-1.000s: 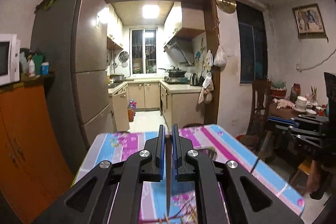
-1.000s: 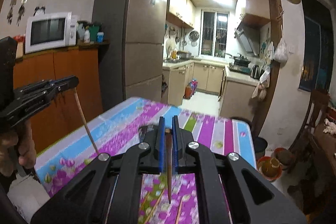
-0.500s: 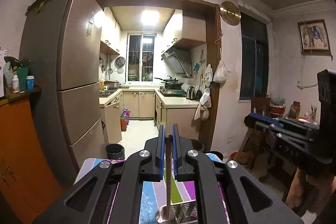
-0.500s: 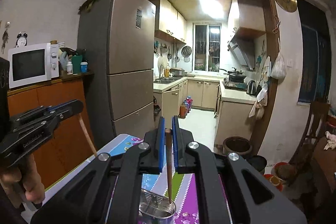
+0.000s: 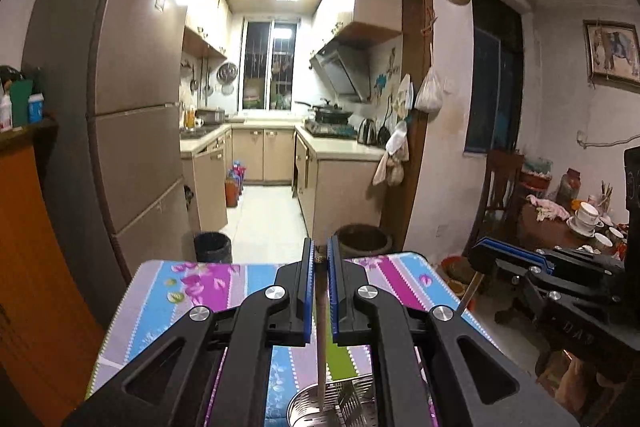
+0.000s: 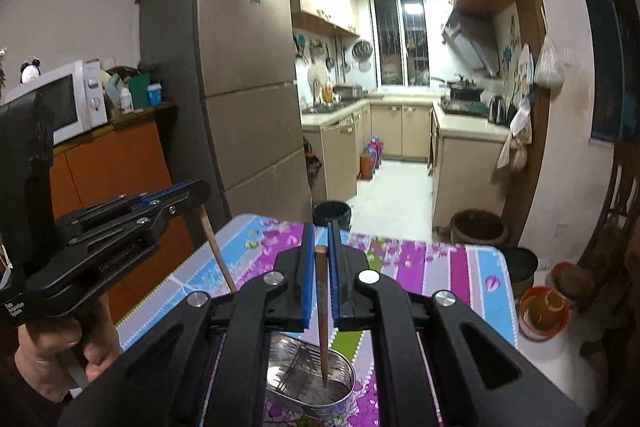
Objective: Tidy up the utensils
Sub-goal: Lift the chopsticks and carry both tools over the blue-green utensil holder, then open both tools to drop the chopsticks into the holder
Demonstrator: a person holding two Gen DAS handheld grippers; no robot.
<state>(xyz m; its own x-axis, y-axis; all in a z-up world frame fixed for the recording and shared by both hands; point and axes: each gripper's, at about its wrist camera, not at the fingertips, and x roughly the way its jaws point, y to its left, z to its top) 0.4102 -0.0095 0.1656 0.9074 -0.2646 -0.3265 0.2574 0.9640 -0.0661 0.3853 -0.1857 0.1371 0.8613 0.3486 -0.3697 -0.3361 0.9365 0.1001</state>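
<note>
- Left gripper (image 5: 319, 263): my fingers (image 5: 306, 291) are clenched on one wooden chopstick (image 5: 320, 327), which runs down the centre of the left wrist view with its tip hanging over the mouth of the metal utensil holder (image 5: 344, 407) at the bottom edge.
- Right gripper (image 6: 320, 239): my fingers (image 6: 307, 275) are clenched on a second chopstick (image 6: 322, 315); in the right wrist view its tip points into the open mouth of the holder, lower centre. Whether the tip touches the bottom I cannot tell.
- Utensil holder: it stands on the floral-clothed surface (image 6: 440, 267), near the lower middle of both views, with a perforated divider inside. I see no other utensils in it.
- Cross-views: my right gripper shows at the right edge of the left view; my left gripper, with the hand (image 6: 60, 351) that carries it, at the left edge of the right view.
- Progress, as I judge it: both chopsticks are picked up and brought over the holder; neither is released. Lowering and letting go of each one remains.
</note>
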